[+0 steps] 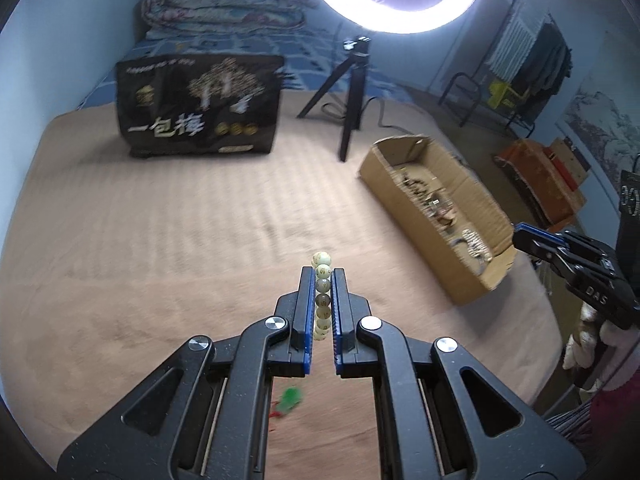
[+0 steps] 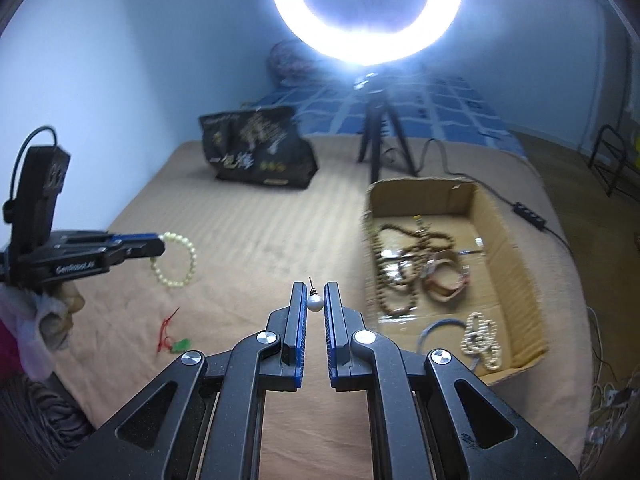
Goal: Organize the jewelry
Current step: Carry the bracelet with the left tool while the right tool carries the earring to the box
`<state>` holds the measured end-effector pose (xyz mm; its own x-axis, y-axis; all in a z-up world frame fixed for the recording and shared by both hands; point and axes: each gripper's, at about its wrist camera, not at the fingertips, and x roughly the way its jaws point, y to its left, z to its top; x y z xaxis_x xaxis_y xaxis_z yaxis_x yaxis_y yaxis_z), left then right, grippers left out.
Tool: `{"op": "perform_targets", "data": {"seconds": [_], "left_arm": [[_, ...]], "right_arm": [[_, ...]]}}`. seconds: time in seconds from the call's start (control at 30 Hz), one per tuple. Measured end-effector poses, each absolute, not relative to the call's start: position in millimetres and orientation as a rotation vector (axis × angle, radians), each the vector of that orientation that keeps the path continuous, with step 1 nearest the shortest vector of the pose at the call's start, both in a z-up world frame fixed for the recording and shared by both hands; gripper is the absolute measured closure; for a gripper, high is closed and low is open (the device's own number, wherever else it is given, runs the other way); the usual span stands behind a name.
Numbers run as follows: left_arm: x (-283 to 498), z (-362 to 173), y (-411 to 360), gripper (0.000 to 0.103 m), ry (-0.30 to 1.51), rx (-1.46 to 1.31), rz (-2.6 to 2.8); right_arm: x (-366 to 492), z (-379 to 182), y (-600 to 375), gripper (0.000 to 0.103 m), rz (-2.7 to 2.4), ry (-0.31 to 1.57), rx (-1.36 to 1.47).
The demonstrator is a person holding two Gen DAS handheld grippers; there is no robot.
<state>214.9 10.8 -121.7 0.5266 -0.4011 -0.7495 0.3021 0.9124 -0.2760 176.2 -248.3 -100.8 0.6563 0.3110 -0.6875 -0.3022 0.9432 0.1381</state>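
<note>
Left wrist: tool pinches the bead bracelet between its fingers.

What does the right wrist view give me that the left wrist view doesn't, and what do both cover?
Right wrist only: the pearl earring clamped in the right gripper, the pale bead bracelet hanging as a full loop, and the cardboard box interior seen clearly.

Left wrist only: the bracelet's beads edge-on between the left gripper fingers, plus the clothes rack.

Both: box, green pendant, black bag, tripod, ring light.
</note>
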Motion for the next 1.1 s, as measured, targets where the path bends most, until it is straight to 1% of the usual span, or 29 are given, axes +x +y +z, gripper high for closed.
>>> {"op": "perform_targets", "data": {"seconds": [0.3,0.53,1.1], "left_arm": [[226.6,-106.4,-34.6,0.098,0.892,-0.135,-0.488],[237.1,-101.7,-75.4,0.098,0.879,-0.116,-0.534],[254.8,-110.3,-165.5,0.098,0.896,-0.090,-0.635]], "right_arm": [[182.9,-91.0,-294.2,0.096,0.269,0.758,0.064],[189.0,-98.0,-322.6,0.096,0.217,0.777,0.086],[205.2,-118.1,-363.6,0.096,0.142,0.818,0.101]]}}
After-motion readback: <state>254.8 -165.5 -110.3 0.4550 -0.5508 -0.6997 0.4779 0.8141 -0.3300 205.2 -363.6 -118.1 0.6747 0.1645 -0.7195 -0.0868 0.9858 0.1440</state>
